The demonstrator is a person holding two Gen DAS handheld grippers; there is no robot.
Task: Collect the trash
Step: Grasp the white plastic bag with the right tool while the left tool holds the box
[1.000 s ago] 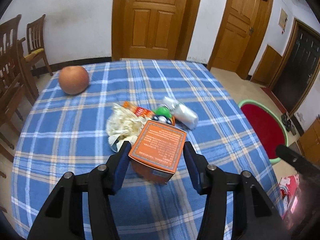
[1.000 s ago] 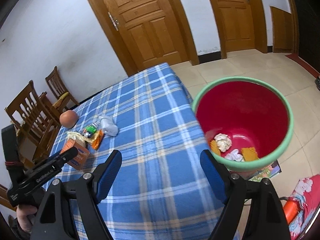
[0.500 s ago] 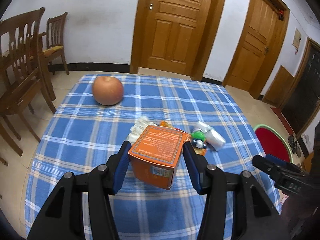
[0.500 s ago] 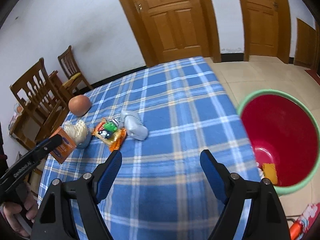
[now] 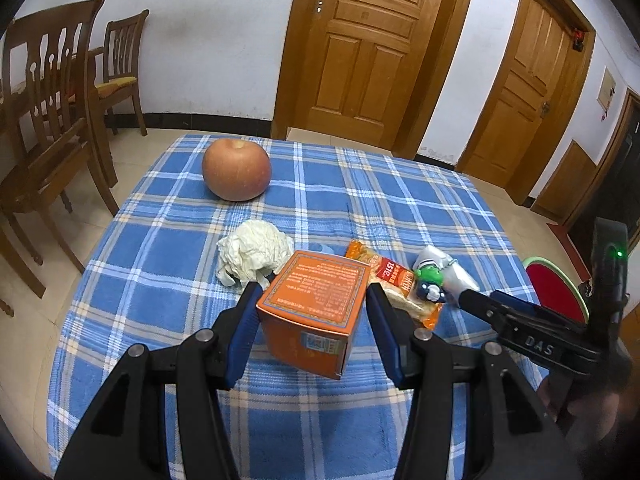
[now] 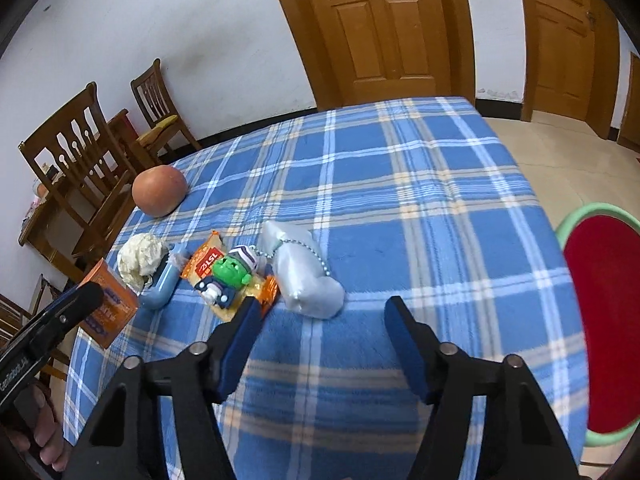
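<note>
Orange box (image 5: 316, 312) gripped in left tongs (image 5: 312, 316), now lower | right tongs (image 6: 320, 332) spread, swung from bin (image 6: 600, 320) toward wrapper (image 6: 224, 280)

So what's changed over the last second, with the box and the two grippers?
The right gripper swung away from the bin, which it faced a second ago, toward the trash pile, and is now open near the snack packet and silver pouch. The left gripper kept the orange box clamped and moved in lower over the table. The apple and paper wad stayed put.
</note>
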